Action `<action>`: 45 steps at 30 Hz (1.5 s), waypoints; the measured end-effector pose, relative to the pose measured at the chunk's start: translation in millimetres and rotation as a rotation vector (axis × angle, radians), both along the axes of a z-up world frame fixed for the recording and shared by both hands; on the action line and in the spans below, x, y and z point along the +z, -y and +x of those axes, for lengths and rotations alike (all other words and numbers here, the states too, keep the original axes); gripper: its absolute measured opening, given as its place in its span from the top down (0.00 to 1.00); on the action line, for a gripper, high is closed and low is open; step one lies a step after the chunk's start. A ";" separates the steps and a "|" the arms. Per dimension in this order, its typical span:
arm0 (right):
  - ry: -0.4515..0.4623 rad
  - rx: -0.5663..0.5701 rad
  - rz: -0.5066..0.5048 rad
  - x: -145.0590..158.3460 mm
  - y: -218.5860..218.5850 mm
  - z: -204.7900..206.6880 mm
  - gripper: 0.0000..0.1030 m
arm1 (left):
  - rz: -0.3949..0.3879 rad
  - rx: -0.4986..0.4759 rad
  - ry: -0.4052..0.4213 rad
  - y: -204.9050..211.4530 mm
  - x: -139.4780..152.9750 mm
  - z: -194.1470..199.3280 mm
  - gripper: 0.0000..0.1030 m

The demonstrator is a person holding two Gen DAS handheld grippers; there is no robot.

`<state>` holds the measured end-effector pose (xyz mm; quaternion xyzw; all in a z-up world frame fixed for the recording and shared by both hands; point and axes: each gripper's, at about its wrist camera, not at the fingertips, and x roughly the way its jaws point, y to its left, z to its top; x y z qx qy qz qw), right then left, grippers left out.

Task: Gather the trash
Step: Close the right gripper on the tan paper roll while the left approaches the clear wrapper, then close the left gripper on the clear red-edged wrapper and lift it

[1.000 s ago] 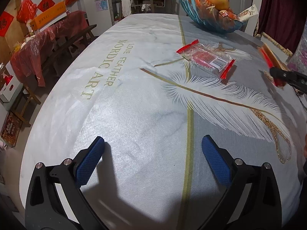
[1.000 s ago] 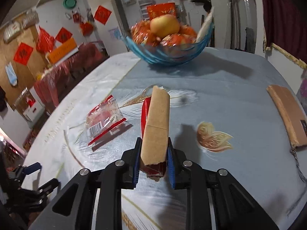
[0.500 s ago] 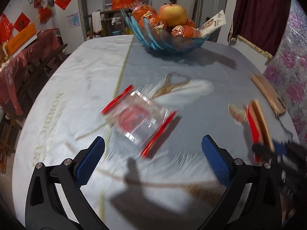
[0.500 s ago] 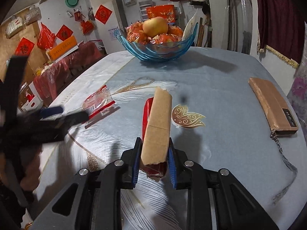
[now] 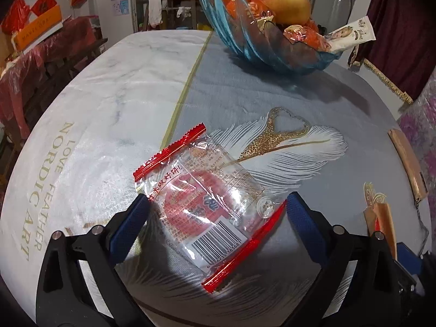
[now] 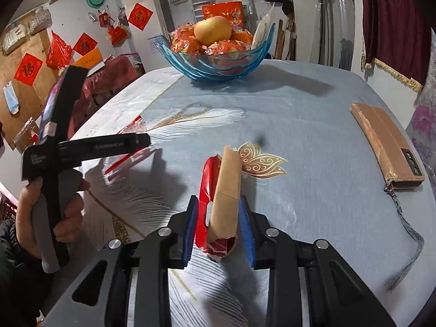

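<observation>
A clear snack wrapper [image 5: 207, 199] with red sealed ends lies flat on the feather-print tablecloth [image 5: 114, 114]. My left gripper [image 5: 216, 218] straddles it. Its jaws are closing, with the blue pads [image 5: 130, 223] just outside the wrapper's edges and not squeezing it. In the right wrist view a hand [image 6: 54, 209] holds that left gripper [image 6: 141, 141] over the same wrapper [image 6: 128, 160]. My right gripper [image 6: 219, 226] has a folded red and tan pack [image 6: 226, 190] standing between its jaws, low end on the cloth. These jaws are opening, and the red flap has sprung away from the tan side.
A blue glass fruit bowl [image 6: 215, 68] stands at the far end of the table. A brown phone wallet [image 6: 387, 147] with a grey strap [image 6: 408, 231] lies near the right edge. Red-covered furniture [image 5: 41, 62] stands beyond the left edge.
My left gripper has swept across the table to the clear wrapper, which now lies between its slightly narrowed jaws. The right gripper stayed put; its jaws have eased apart around the pack.
</observation>
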<state>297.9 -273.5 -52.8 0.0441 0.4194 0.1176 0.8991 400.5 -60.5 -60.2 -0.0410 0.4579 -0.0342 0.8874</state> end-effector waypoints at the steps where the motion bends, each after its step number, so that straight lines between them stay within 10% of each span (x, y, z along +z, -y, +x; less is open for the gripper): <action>1: -0.006 -0.002 0.001 -1.6 1.1 1.8 0.69 | -0.002 -0.018 0.013 -0.4 0.7 -2.1 0.19; 9: -0.015 -0.019 0.005 -7.3 5.3 7.9 0.52 | 0.016 -0.136 0.101 -1.9 14.0 -37.4 0.84; 14: -0.033 -0.020 0.013 -12.5 4.4 12.0 0.52 | 0.022 -0.134 0.108 -13.7 9.9 -47.7 0.80; 20: -0.028 0.018 0.034 -13.5 -1.8 13.0 0.77 | -0.059 -0.055 0.134 -31.1 19.9 -42.5 0.26; 29: -0.031 0.027 0.021 -13.4 -5.8 12.9 0.77 | 0.018 -0.025 0.000 -3.9 -0.6 7.2 0.14; 33: -0.036 0.025 0.035 -13.7 -4.6 13.5 0.77 | 0.032 -0.035 0.036 -9.8 -3.4 -3.9 0.17; 42: -0.027 0.025 0.037 -13.1 -3.9 12.2 0.77 | -0.015 -0.129 0.116 -10.2 11.2 -34.7 0.81; 45: -0.011 0.024 0.048 -9.4 -2.8 10.1 0.77 | -0.019 -0.121 0.165 -10.6 21.8 -45.4 0.82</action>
